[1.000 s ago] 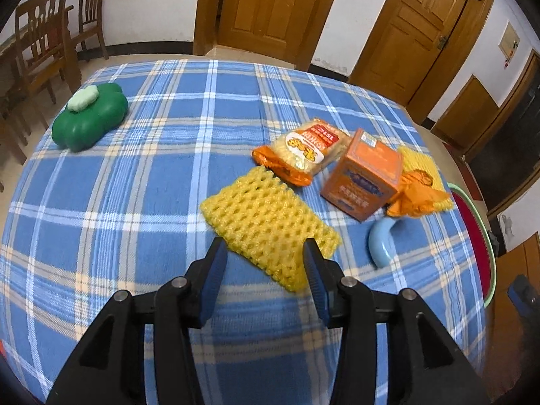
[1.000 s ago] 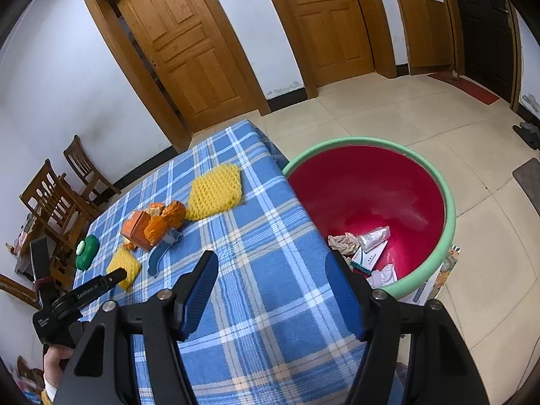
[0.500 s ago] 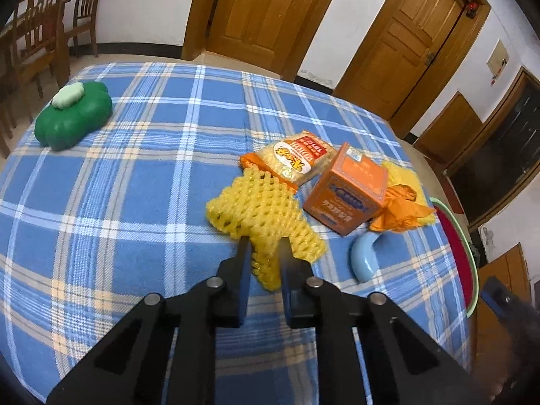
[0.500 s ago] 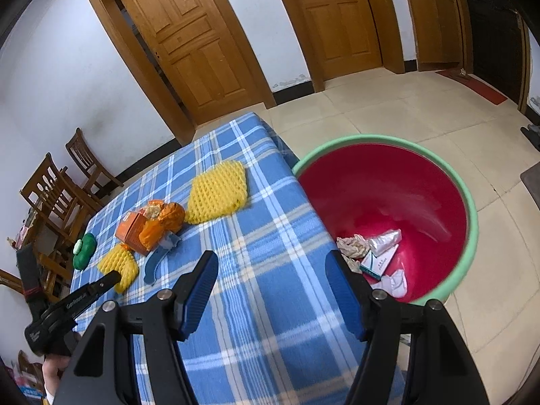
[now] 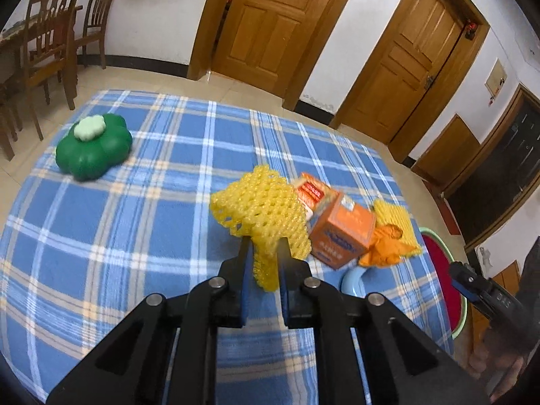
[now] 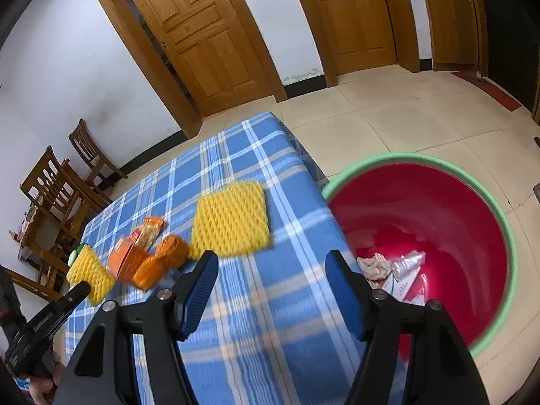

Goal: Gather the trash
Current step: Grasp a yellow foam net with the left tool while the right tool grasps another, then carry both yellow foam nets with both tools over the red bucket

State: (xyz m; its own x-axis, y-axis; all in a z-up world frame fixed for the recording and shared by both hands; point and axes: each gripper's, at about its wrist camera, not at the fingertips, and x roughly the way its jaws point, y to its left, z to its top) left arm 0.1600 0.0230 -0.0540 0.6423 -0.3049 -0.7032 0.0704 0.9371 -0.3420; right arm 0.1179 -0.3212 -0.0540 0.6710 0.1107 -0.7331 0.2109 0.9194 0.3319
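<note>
My left gripper (image 5: 265, 248) is shut on a yellow foam fruit net (image 5: 261, 209) and holds it lifted above the blue plaid tablecloth (image 5: 135, 236); the net also shows in the right wrist view (image 6: 89, 270). Behind it lie an orange box (image 5: 342, 236), a snack packet (image 5: 312, 194), orange peel (image 5: 384, 246) and a second yellow net (image 5: 395, 217). My right gripper (image 6: 271, 270) is open and empty above the table's edge, with the second net (image 6: 231, 222) just beyond it. The red bin with a green rim (image 6: 472, 209) stands on the floor to the right, holding some wrappers (image 6: 391, 270).
A green flower-shaped object (image 5: 92, 146) sits at the table's far left. A light blue curved piece (image 5: 352, 278) lies by the box. Wooden chairs (image 5: 50, 44) stand beyond the table, and wooden doors (image 5: 270, 23) line the far wall.
My left gripper closed on the yellow net and lifted it off the cloth. My right gripper moved lower and closer to the second net and the bin, staying open.
</note>
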